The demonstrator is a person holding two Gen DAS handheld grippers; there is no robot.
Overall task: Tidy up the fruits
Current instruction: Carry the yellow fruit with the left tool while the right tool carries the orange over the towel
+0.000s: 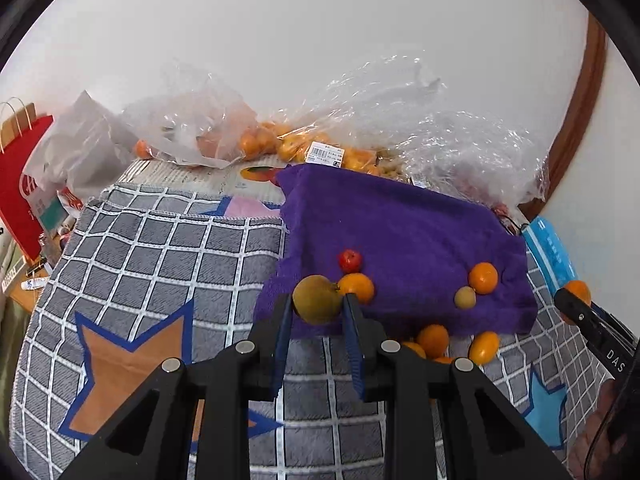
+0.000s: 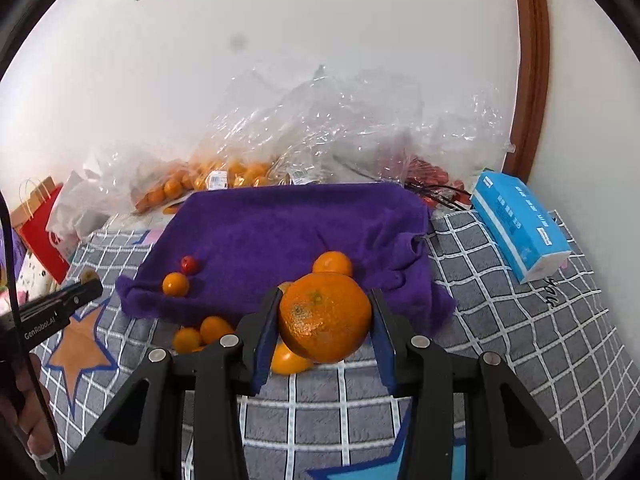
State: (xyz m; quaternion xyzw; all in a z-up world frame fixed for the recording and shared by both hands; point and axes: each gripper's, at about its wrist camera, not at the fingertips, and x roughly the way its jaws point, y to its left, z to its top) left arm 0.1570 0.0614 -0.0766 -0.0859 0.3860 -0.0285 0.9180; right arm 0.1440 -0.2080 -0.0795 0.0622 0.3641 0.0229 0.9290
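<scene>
Left tongs [image 1: 317, 312]: one pair, pinching one brownish-green round fruit [image 1: 317, 299] over the near edge of the purple towel [image 1: 400, 232].
Right tongs [image 2: 325, 312]: one pair, pinching one large orange [image 2: 325, 317] above the towel's near edge.
On the towel, left wrist view: one small red fruit [image 1: 350, 261], two oranges [image 1: 357, 287], one small pale yellow fruit [image 1: 465, 297] touching the right-hand orange.
Off the towel, just beside its near edge: a cluster of at least four small oranges [image 1: 433, 340]; exact count hidden.
Clear plastic bags [image 2: 320, 132]: several, crumpled, along the back wall, holding many oranges and some red fruit; uncountable.
Blue tissue pack [image 2: 520, 228]: one, at right.
Red paper bag [image 1: 20, 184]: one, at left.
Surface: grey checked cloth [image 1: 160, 264] with star shapes.
Room: white wall [image 2: 320, 20], brown door frame [image 2: 530, 60].
</scene>
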